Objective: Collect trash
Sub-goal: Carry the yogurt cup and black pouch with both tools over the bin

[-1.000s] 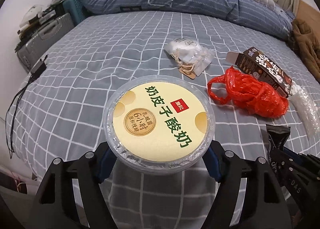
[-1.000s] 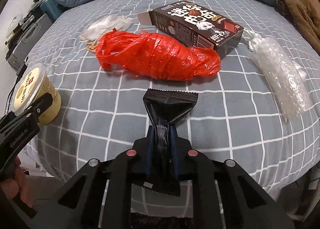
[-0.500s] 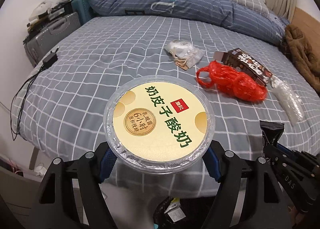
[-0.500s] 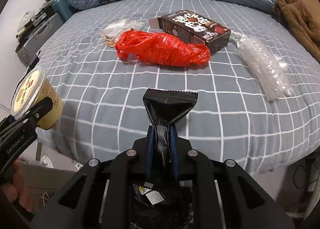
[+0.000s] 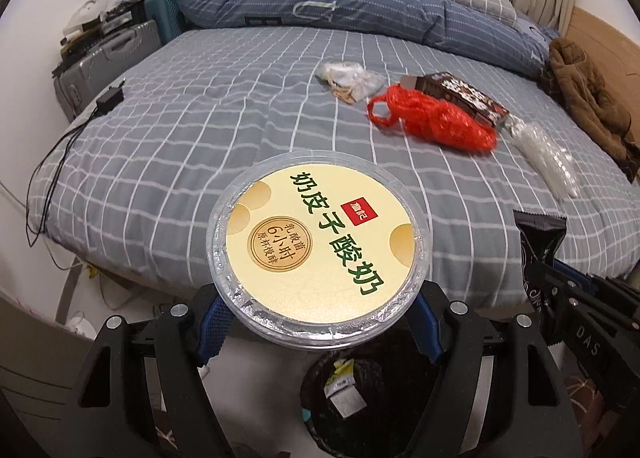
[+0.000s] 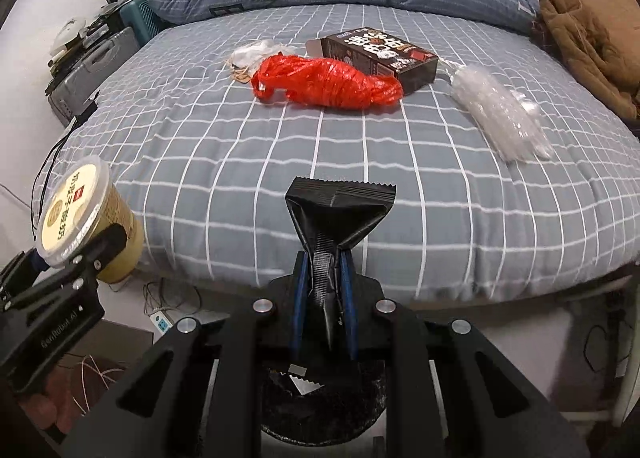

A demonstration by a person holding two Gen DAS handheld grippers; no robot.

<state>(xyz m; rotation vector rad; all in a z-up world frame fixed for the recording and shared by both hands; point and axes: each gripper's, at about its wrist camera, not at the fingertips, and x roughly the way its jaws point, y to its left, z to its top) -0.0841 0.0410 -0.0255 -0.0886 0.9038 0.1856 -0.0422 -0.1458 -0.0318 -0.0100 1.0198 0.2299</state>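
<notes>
My left gripper [image 5: 318, 322] is shut on a yoghurt cup [image 5: 318, 246] with a cream lid and holds it over the floor beside the bed, above a black-lined trash bin [image 5: 344, 390]. The cup also shows in the right wrist view [image 6: 86, 214]. My right gripper [image 6: 325, 282] is shut on a black snack wrapper [image 6: 338, 214], above the same bin [image 6: 320, 402]. On the bed lie a red plastic bag [image 6: 328, 84], a dark carton [image 6: 380, 54], a clear bubble-wrap roll [image 6: 500, 114] and a small white pouch [image 6: 250, 56].
The grey checked bed [image 6: 360, 162] has a rolled blue duvet [image 5: 340, 2] at the back and a brown coat [image 5: 584, 86] at the right. Suitcases [image 5: 104, 58] stand at the left. A charger and cable [image 5: 106, 98] lie on the bed's left edge. A power strip [image 6: 162, 322] lies on the floor.
Both grippers have pulled back from the bed with their loads. The bed edge, the floor and the trash bin have come into view below them.
</notes>
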